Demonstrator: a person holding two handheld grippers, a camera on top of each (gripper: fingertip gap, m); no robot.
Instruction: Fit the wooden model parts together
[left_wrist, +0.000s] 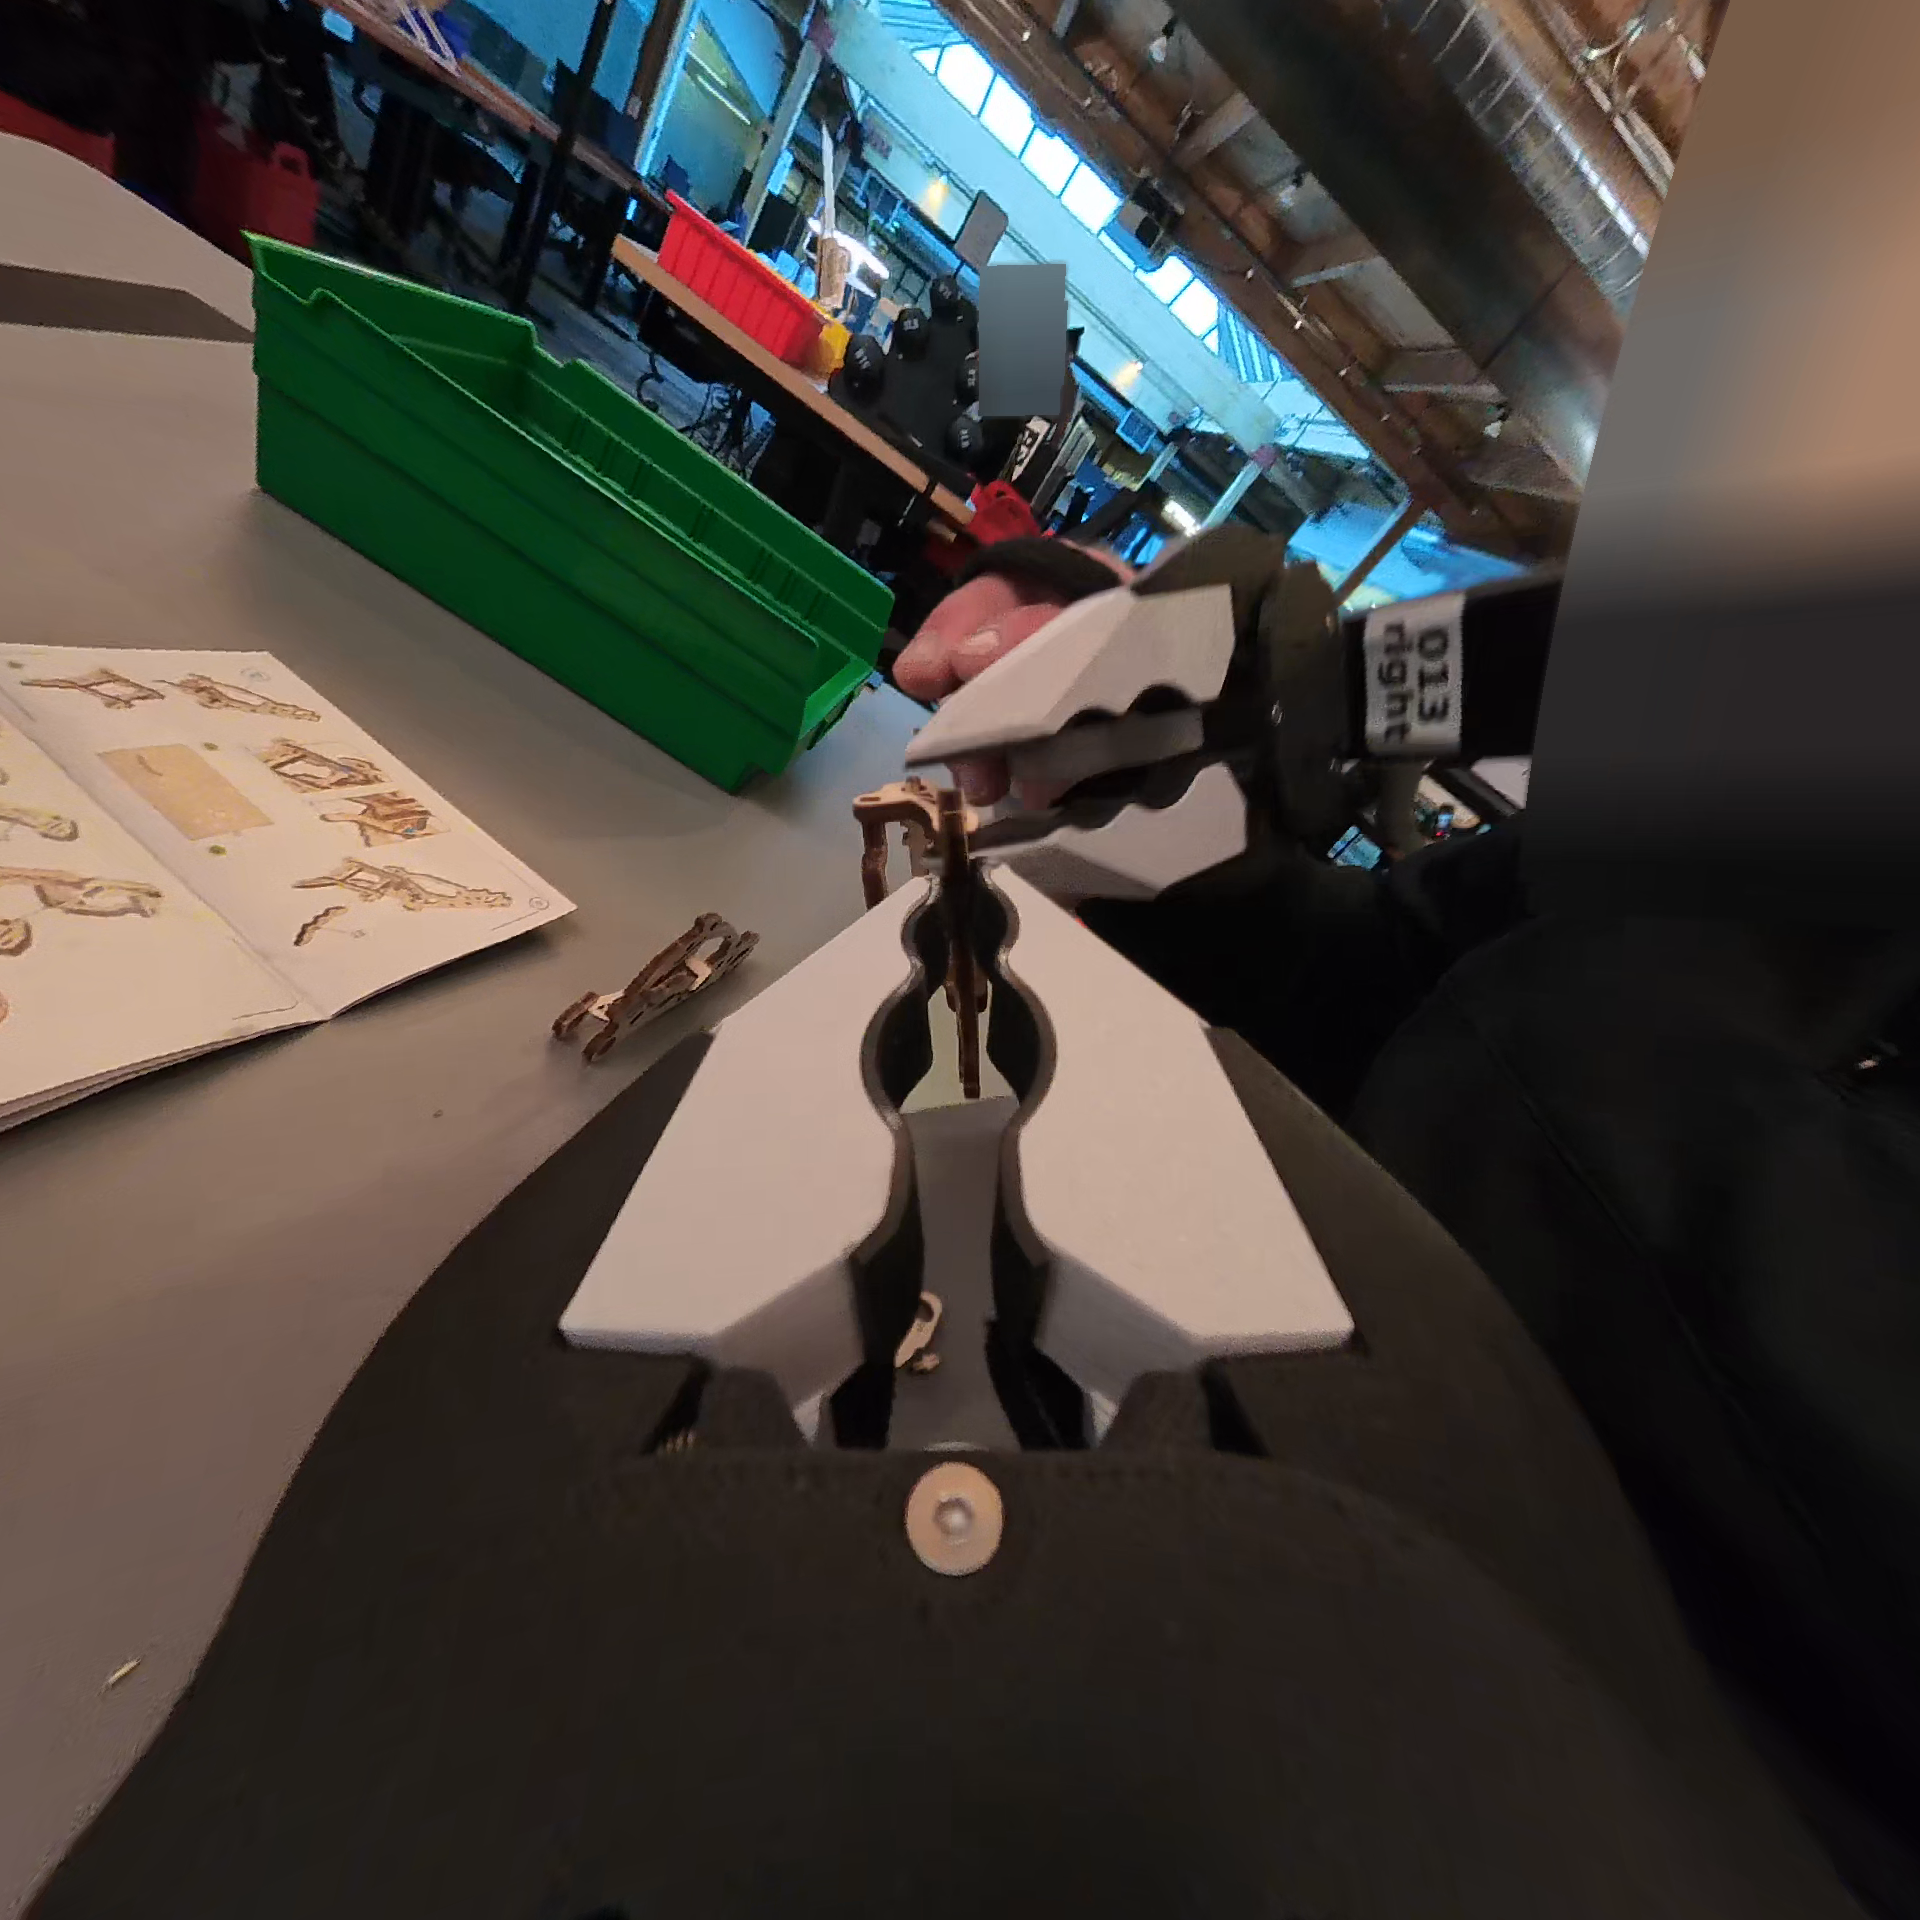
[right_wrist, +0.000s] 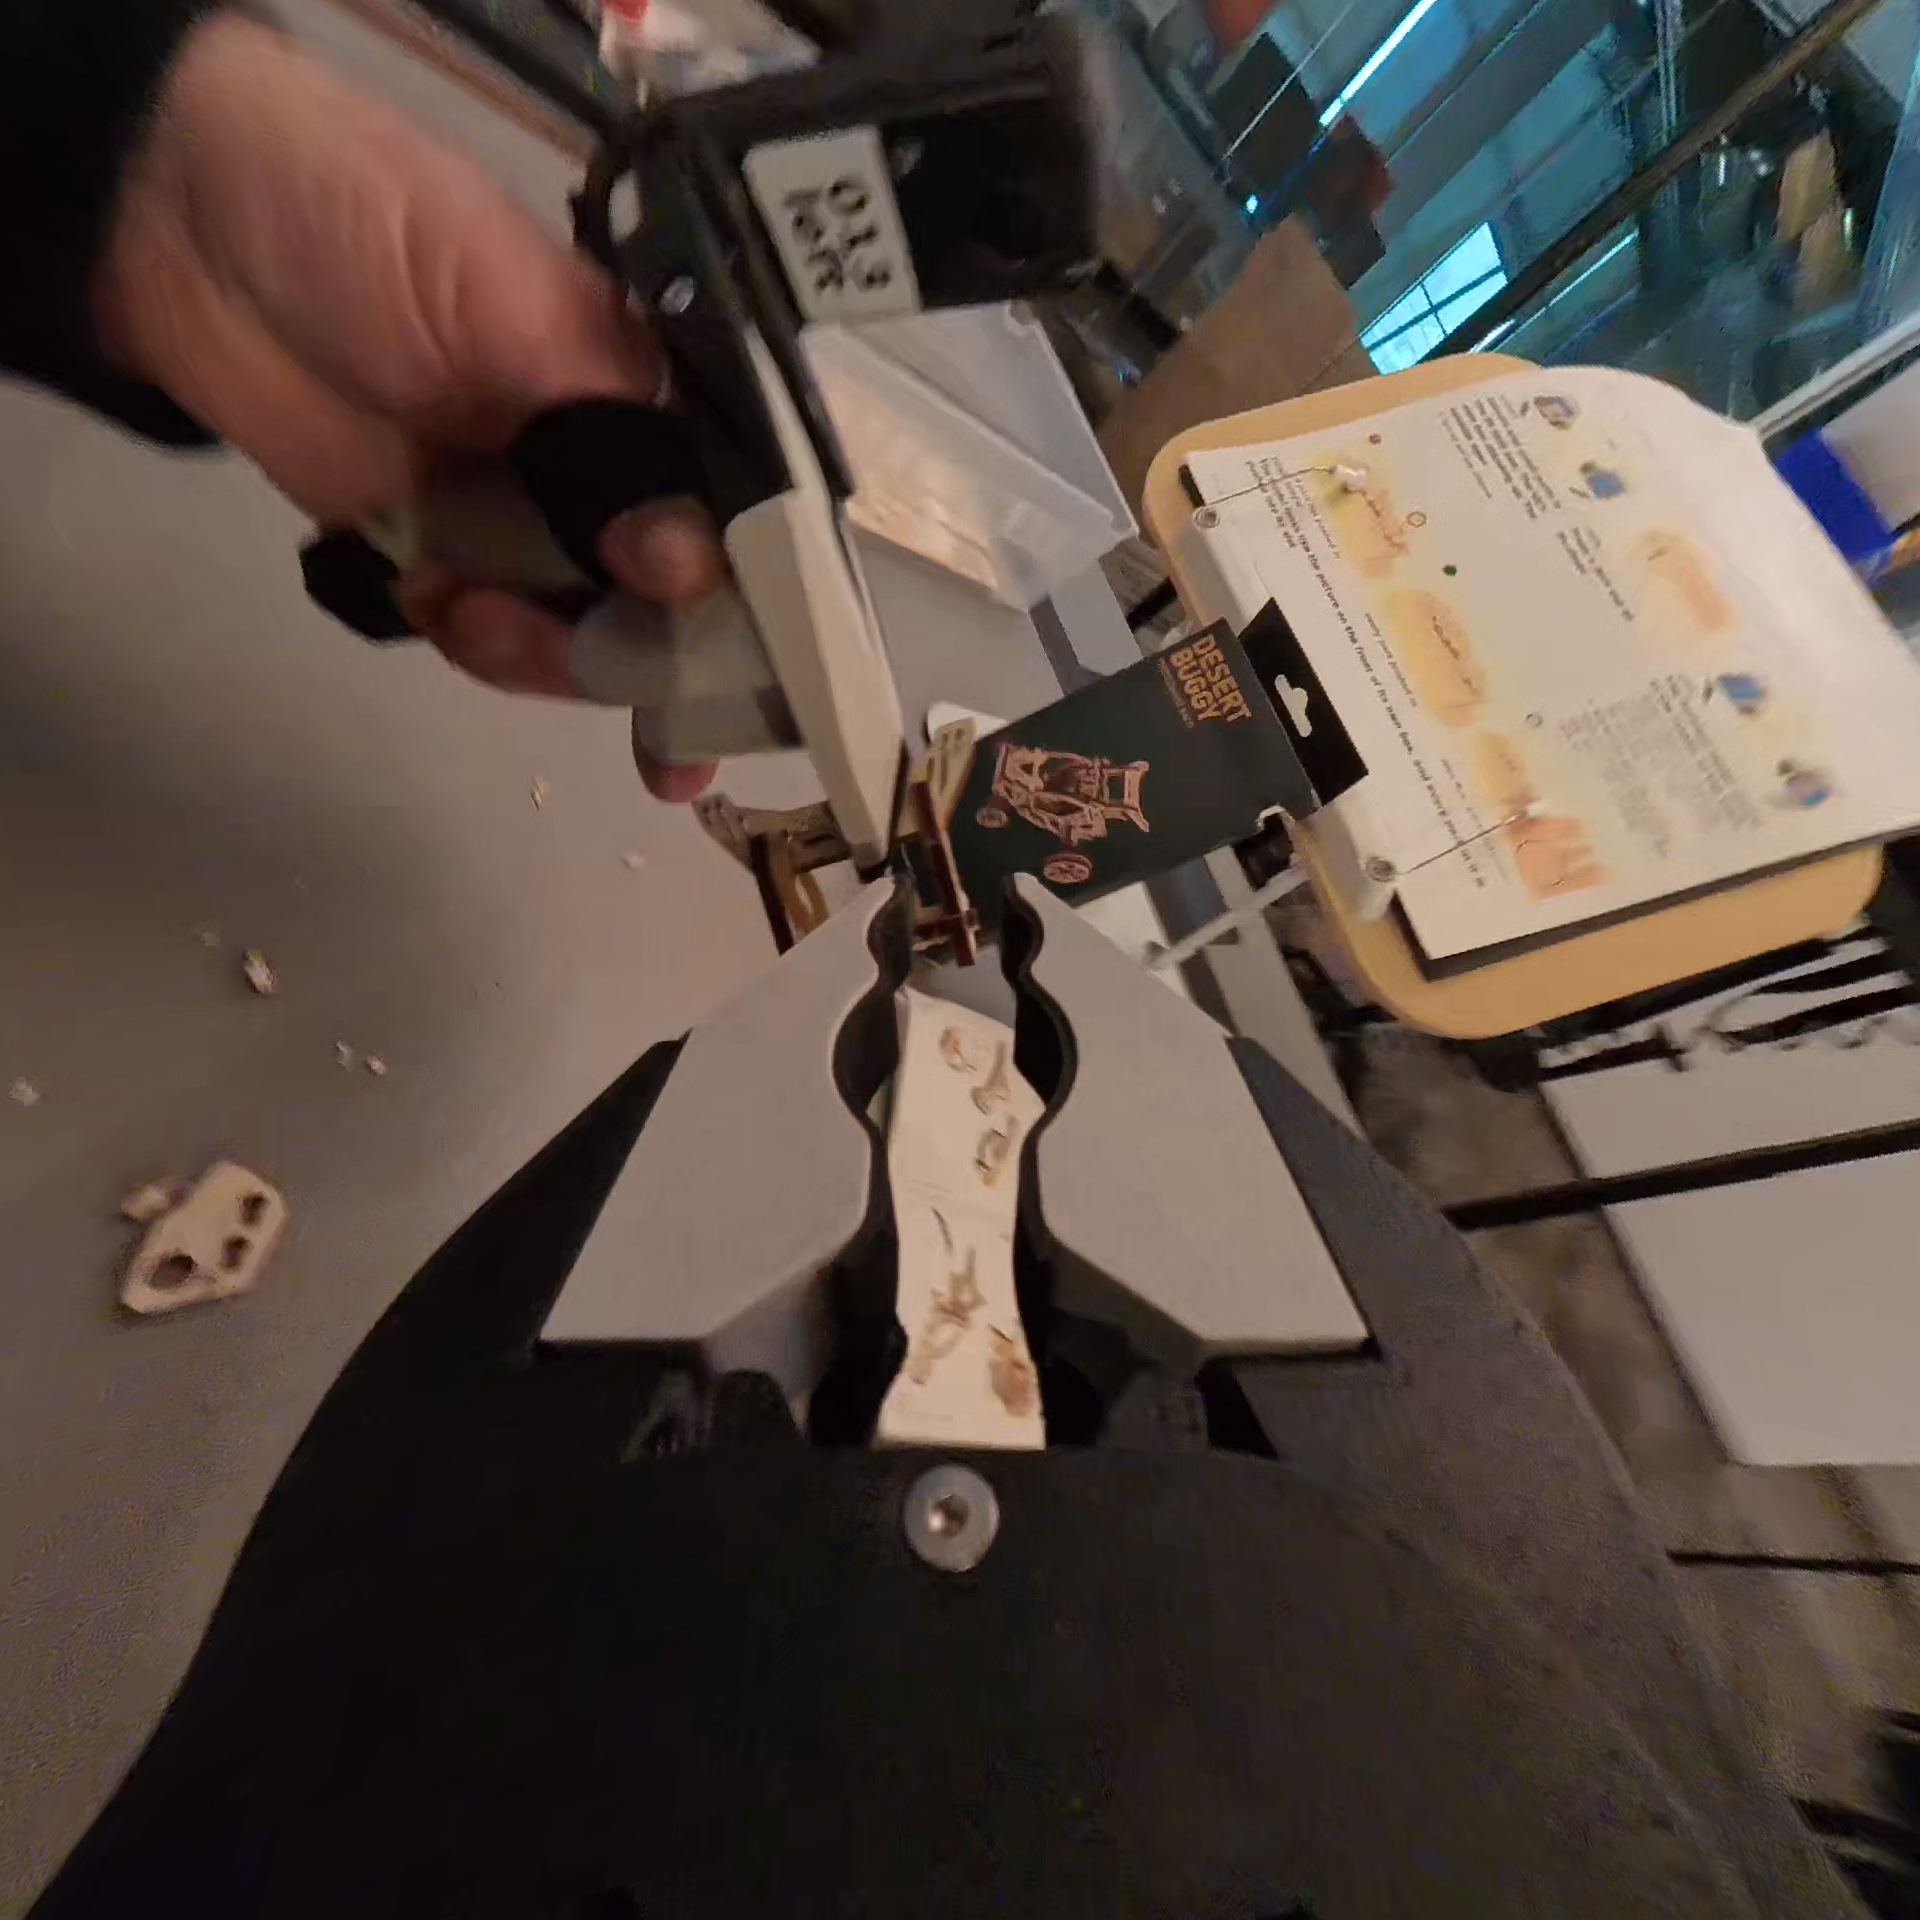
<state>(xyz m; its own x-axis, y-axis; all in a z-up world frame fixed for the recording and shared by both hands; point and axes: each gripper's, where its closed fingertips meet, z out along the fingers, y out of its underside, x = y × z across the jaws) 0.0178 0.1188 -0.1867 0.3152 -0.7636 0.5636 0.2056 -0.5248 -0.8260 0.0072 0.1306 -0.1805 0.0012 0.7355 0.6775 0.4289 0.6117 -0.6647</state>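
Observation:
My left gripper (left_wrist: 954, 888) is shut on a flat wooden model assembly (left_wrist: 961, 987) that stands upright between its pads, above the grey table (left_wrist: 312, 1247). The assembly's top sticks out past the tips. My right gripper (left_wrist: 951, 800) comes in from the right and meets that top. In the right wrist view my right gripper (right_wrist: 954, 894) stands narrowly open around an end of the assembly (right_wrist: 940, 904). The wood touches its left finger only. The left gripper (right_wrist: 888, 831) and a hand (right_wrist: 343, 343) are just beyond. A second wooden sub-assembly (left_wrist: 655, 987) lies loose on the table.
An open instruction booklet (left_wrist: 208, 852) lies at the left, with a green bin (left_wrist: 540, 520) behind it. Wood scraps (right_wrist: 203, 1242) lie on the table. A black packaging card (right_wrist: 1143, 779) and a board with an instruction sheet (right_wrist: 1558, 665) stand beyond the grippers. Left and right tips are no more than a few centimetres apart. Both grippers' tips are roughly 20 centimeters from the black packaging card (right_wrist: 1143, 779).

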